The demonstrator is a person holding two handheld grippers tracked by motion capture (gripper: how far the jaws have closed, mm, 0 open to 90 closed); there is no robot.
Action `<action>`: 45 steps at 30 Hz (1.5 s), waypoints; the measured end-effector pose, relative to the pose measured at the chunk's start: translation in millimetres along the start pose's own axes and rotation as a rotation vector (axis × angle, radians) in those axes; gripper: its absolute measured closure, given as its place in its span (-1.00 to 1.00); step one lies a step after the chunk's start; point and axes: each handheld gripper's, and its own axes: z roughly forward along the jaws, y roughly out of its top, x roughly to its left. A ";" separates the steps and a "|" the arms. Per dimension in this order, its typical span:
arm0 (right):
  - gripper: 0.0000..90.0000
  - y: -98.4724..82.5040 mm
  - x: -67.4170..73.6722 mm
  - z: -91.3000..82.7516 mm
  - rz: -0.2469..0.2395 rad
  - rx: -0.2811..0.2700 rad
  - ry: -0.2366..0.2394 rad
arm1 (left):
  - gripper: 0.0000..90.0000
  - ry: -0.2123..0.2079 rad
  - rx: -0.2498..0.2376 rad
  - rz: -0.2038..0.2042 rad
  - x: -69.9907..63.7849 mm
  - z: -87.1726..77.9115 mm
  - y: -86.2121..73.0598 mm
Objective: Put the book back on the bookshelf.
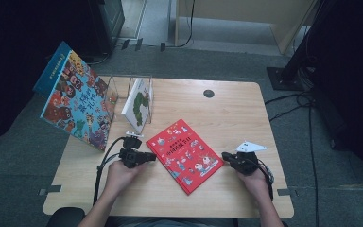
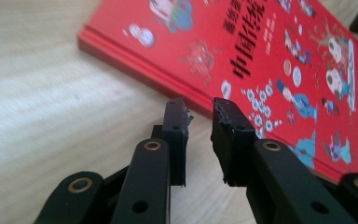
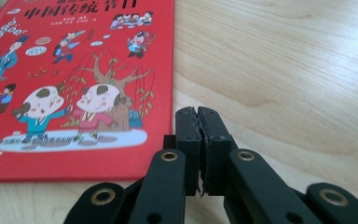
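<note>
1. Left claw (image 1: 151,156): jaws stand a narrow gap apart with nothing between them, tips at the left edge of the red book (image 1: 185,154); contact cannot be confirmed.
2. Right claw (image 1: 225,155): jaws pressed together, empty, at the book's right corner.
3. The red book lies flat, cover up, at an angle between the two claws, near the front of the surface (image 1: 227,111).
4. The left gripper view shows the book's page edge; the right gripper view shows two cartoon figures under a tree on the cover.
5. The high view shows a clear stand (image 1: 123,85) holding a white book (image 1: 137,105), and a large colourful book (image 1: 75,97) leaning beside it.
6. Wooden surface; grey floor with cables.
</note>
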 end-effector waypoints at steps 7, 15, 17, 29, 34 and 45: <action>0.93 9.6 0.8 15.4 -0.028 0.037 0.016 | 0.69 0.010 -0.013 0.013 -10.5 -0.4 -11.9; 0.97 16.8 0.8 24.4 -0.023 0.037 0.023 | 0.71 -0.003 0.010 0.030 -22.3 7.5 -18.6; 0.97 17.5 0.7 26.3 -0.018 0.032 0.032 | 0.71 -0.015 0.003 0.027 -24.5 9.6 -20.1; 1.00 23.9 16.1 38.4 -0.037 0.027 0.056 | 0.78 0.030 -0.024 0.022 -17.4 11.3 -9.4; 1.00 26.3 24.8 41.5 -0.043 0.033 0.040 | 0.78 0.035 -0.021 0.012 -8.8 10.2 -1.7; 1.00 18.8 34.2 34.8 -0.024 0.027 0.021 | 0.81 0.015 0.007 0.025 -0.7 13.7 14.3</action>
